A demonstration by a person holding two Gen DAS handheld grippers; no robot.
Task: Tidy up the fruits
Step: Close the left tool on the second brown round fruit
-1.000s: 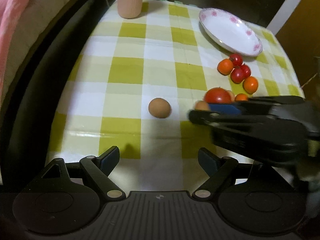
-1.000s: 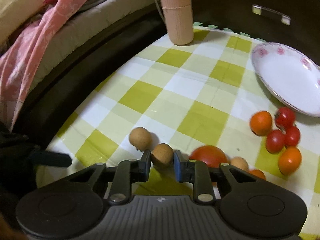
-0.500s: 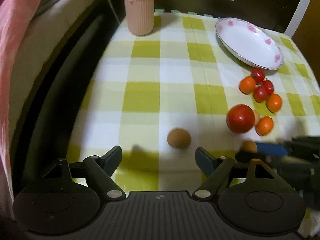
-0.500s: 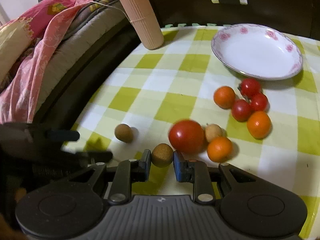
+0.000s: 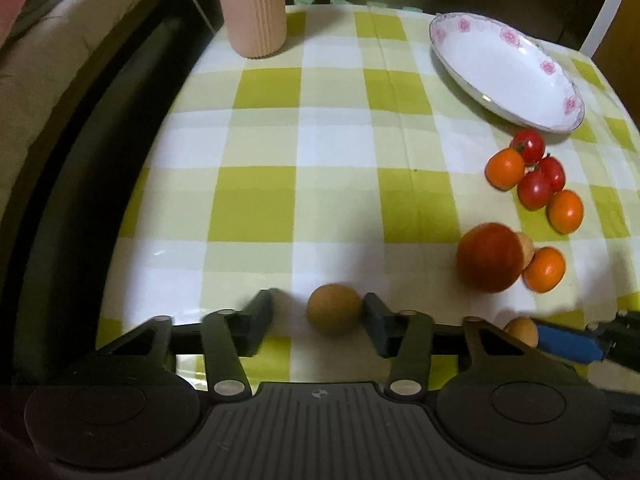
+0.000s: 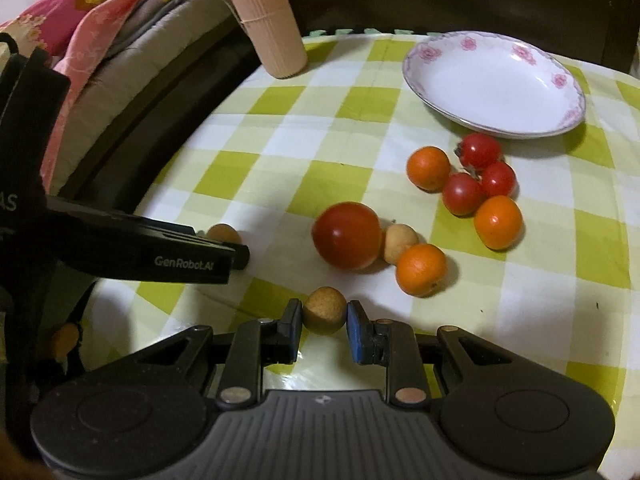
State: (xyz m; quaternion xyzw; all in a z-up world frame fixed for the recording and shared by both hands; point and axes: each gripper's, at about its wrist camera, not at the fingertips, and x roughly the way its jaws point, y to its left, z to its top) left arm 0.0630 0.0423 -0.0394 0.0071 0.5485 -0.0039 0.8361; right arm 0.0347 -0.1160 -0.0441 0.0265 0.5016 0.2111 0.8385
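Note:
My right gripper (image 6: 323,317) is shut on a small brown longan (image 6: 324,309), held low over the checked tablecloth. My left gripper (image 5: 318,316) is open around a second brown longan (image 5: 334,309) that lies on the cloth; its right pad is close to the fruit, the left pad stands apart. That longan also shows in the right wrist view (image 6: 223,233), half hidden behind the left gripper's finger. A big red tomato (image 6: 346,236), a third longan (image 6: 400,242), small oranges (image 6: 421,269) and cherry tomatoes (image 6: 462,193) lie grouped near a white flowered plate (image 6: 560,80).
A tall pink ribbed cup (image 5: 254,4) stands at the far left of the table. The table's left edge drops to a dark frame and a bed with a pink blanket (image 6: 80,40). Dark furniture stands behind the plate.
My left gripper has moved forward so the loose longan now sits between its fingers, which have narrowed. My right gripper has lifted and swung right with its longan.

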